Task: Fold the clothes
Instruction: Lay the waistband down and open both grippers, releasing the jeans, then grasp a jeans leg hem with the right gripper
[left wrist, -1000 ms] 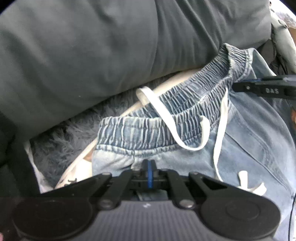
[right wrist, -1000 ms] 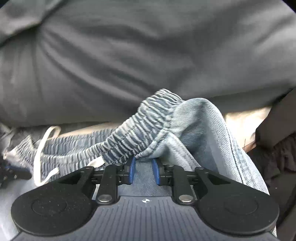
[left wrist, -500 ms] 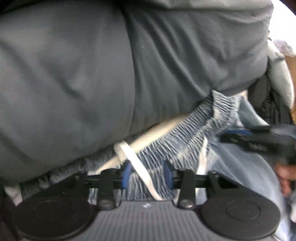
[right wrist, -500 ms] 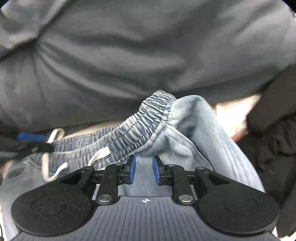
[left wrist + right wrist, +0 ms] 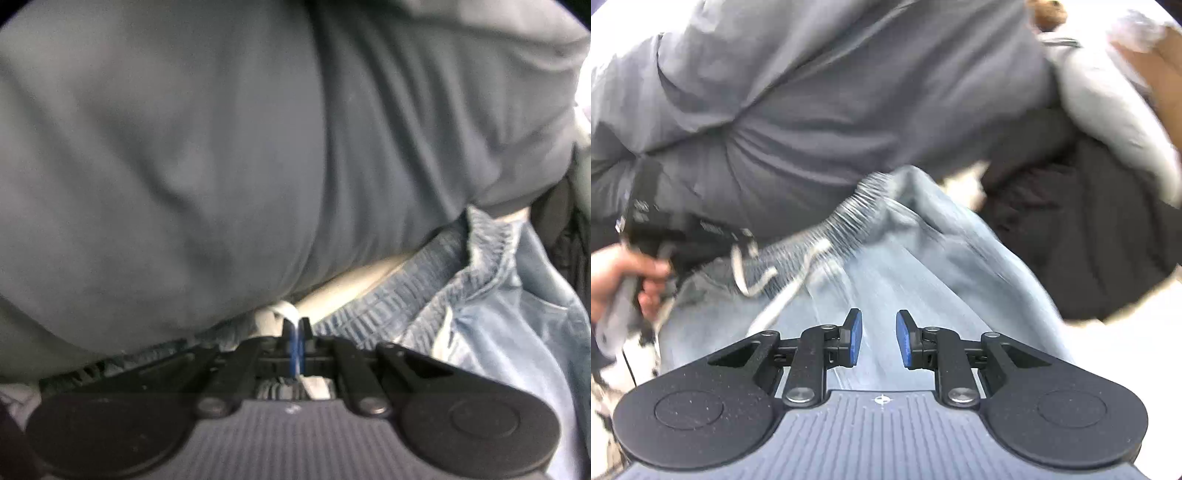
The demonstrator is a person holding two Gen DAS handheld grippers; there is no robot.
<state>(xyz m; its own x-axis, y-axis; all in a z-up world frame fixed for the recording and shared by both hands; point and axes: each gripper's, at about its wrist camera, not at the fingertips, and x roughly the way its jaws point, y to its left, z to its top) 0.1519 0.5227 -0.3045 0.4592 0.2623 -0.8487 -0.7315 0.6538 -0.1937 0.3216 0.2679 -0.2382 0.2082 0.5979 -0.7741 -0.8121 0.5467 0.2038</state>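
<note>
Light blue jeans with an elastic waistband lie against a big grey cushion. My left gripper is shut at the waistband, and the white drawstring loops up from between its pads. In the right wrist view the jeans spread below my right gripper, which hangs open above the denim with nothing between its pads. The waistband and drawstring are blurred farther off. At the left edge a person's hand holds the left gripper's handle.
A bulky grey cushion fills the back of both views. A black garment lies right of the jeans, with a pale grey pillow behind it. A cream edge shows under the cushion.
My left jaws opened around the drawstring at the waistband, then shut on it. My right gripper came off the waistband fold and pulled back and up over the jeans.
</note>
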